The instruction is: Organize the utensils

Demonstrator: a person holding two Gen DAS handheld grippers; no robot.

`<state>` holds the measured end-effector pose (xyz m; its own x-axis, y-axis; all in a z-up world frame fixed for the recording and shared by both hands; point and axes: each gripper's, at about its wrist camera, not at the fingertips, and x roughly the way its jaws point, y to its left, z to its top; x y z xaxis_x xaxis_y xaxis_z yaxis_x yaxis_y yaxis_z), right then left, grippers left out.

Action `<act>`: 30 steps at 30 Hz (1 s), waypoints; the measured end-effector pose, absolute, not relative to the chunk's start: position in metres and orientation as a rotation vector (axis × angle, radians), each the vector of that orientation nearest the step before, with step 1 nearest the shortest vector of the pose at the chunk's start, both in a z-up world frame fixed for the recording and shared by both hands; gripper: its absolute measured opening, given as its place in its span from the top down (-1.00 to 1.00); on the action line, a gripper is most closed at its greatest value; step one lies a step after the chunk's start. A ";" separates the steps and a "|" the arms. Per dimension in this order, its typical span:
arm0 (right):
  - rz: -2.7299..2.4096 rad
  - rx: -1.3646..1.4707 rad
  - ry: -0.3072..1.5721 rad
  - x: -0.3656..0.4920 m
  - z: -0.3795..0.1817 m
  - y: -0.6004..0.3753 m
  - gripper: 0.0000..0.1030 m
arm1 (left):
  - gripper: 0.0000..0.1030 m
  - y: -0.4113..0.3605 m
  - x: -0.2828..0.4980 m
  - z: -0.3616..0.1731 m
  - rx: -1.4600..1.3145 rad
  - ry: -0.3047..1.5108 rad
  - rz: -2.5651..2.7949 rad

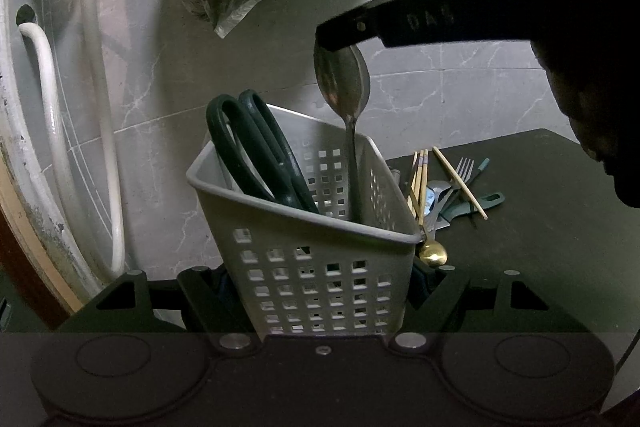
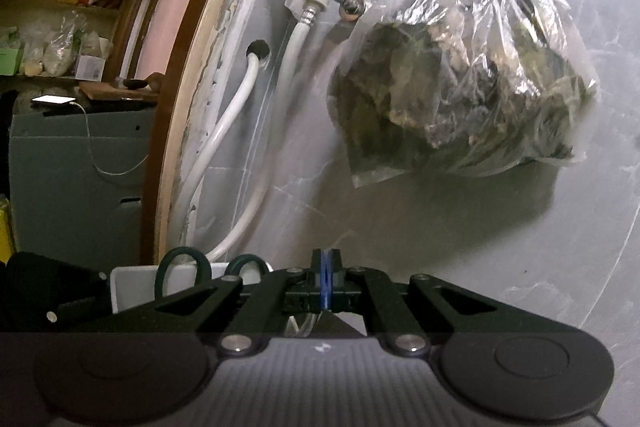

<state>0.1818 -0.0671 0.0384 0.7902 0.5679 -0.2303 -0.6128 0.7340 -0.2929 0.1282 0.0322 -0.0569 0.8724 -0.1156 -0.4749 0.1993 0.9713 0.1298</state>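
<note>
Right tool [image 1: 340, 43] grips spoon [image 1: 343, 83] above basket [image 1: 304, 227].

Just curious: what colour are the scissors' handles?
Dark green scissors, clearest in the left wrist view.

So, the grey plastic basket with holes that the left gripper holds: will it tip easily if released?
Probably yes. The basket already leans, and the tall scissors and spoon stand high above its rim, so it looks top-heavy. Its perforated plastic walls suggest it is light.
</note>
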 end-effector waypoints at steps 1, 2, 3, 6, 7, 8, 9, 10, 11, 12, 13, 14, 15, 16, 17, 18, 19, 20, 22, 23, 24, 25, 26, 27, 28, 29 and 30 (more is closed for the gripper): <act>0.654 -0.366 0.133 0.183 0.037 -0.067 0.98 | -0.52 0.032 0.128 -0.057 0.178 0.484 -0.166; 0.655 -0.365 0.136 0.183 0.037 -0.067 0.98 | -0.52 0.032 0.128 -0.057 0.177 0.484 -0.165; 0.656 -0.363 0.139 0.184 0.036 -0.068 0.98 | -0.52 0.032 0.128 -0.057 0.177 0.484 -0.165; 0.668 -0.363 0.154 0.186 0.035 -0.068 0.97 | -0.52 0.034 0.129 -0.057 0.176 0.485 -0.162; 0.672 -0.361 0.156 0.186 0.034 -0.069 0.88 | -0.52 0.035 0.130 -0.057 0.177 0.486 -0.161; 0.675 -0.360 0.157 0.186 0.034 -0.069 0.83 | -0.52 0.035 0.130 -0.057 0.177 0.486 -0.161; 0.678 -0.359 0.156 0.186 0.034 -0.069 0.82 | -0.52 0.034 0.131 -0.056 0.177 0.487 -0.159; 0.677 -0.358 0.155 0.186 0.034 -0.070 0.76 | -0.52 0.032 0.130 -0.057 0.178 0.486 -0.156; 0.679 -0.354 0.155 0.186 0.035 -0.072 0.63 | -0.52 0.033 0.130 -0.057 0.178 0.486 -0.155; 0.679 -0.347 0.155 0.186 0.035 -0.074 0.54 | -0.52 0.034 0.131 -0.057 0.177 0.487 -0.153; 0.676 -0.337 0.151 0.186 0.036 -0.077 0.40 | -0.52 0.032 0.132 -0.056 0.178 0.487 -0.151; 0.674 -0.327 0.145 0.186 0.038 -0.080 0.28 | -0.52 0.032 0.133 -0.056 0.179 0.487 -0.149; 0.668 -0.321 0.139 0.185 0.040 -0.083 0.22 | -0.52 0.032 0.133 -0.056 0.178 0.488 -0.147; 0.654 -0.319 0.133 0.185 0.042 -0.086 0.10 | -0.52 0.031 0.133 -0.057 0.178 0.488 -0.145; 0.641 -0.318 0.129 0.186 0.043 -0.090 -0.01 | -0.52 0.031 0.133 -0.056 0.178 0.488 -0.143; 0.625 -0.316 0.127 0.187 0.044 -0.094 -0.06 | -0.52 0.031 0.134 -0.056 0.178 0.489 -0.141; 0.611 -0.313 0.127 0.189 0.045 -0.098 -0.14 | -0.52 0.031 0.134 -0.056 0.177 0.490 -0.138; 0.598 -0.310 0.128 0.190 0.045 -0.102 -0.24 | -0.52 0.031 0.134 -0.056 0.176 0.491 -0.135; 0.563 -0.306 0.136 0.194 0.044 -0.110 -0.44 | -0.52 0.031 0.134 -0.056 0.174 0.493 -0.130; 0.549 -0.305 0.141 0.195 0.043 -0.114 -0.56 | -0.52 0.031 0.134 -0.057 0.174 0.493 -0.124; 0.534 -0.304 0.149 0.198 0.041 -0.117 -0.63 | -0.52 0.031 0.134 -0.056 0.173 0.494 -0.121; 0.520 -0.303 0.165 0.202 0.038 -0.120 -0.79 | -0.52 0.031 0.135 -0.056 0.172 0.495 -0.118; 0.507 -0.305 0.183 0.205 0.036 -0.122 -0.92 | -0.52 0.030 0.135 -0.056 0.169 0.496 -0.113; 0.493 -0.312 0.207 0.210 0.034 -0.124 -0.94 | -0.52 0.030 0.135 -0.056 0.167 0.496 -0.106; 0.482 -0.320 0.227 0.215 0.031 -0.125 -0.94 | -0.52 0.029 0.134 -0.056 0.165 0.496 -0.098; 0.473 -0.329 0.251 0.220 0.027 -0.126 -0.97 | -0.52 0.029 0.134 -0.056 0.164 0.497 -0.090; 0.467 -0.333 0.273 0.225 0.024 -0.128 -0.98 | -0.52 0.029 0.133 -0.056 0.161 0.498 -0.082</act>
<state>0.2253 -0.1275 0.0238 0.8583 0.3927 -0.3305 -0.4805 0.8409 -0.2488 0.1335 0.0287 -0.0560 0.8755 -0.0392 -0.4816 0.1176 0.9840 0.1336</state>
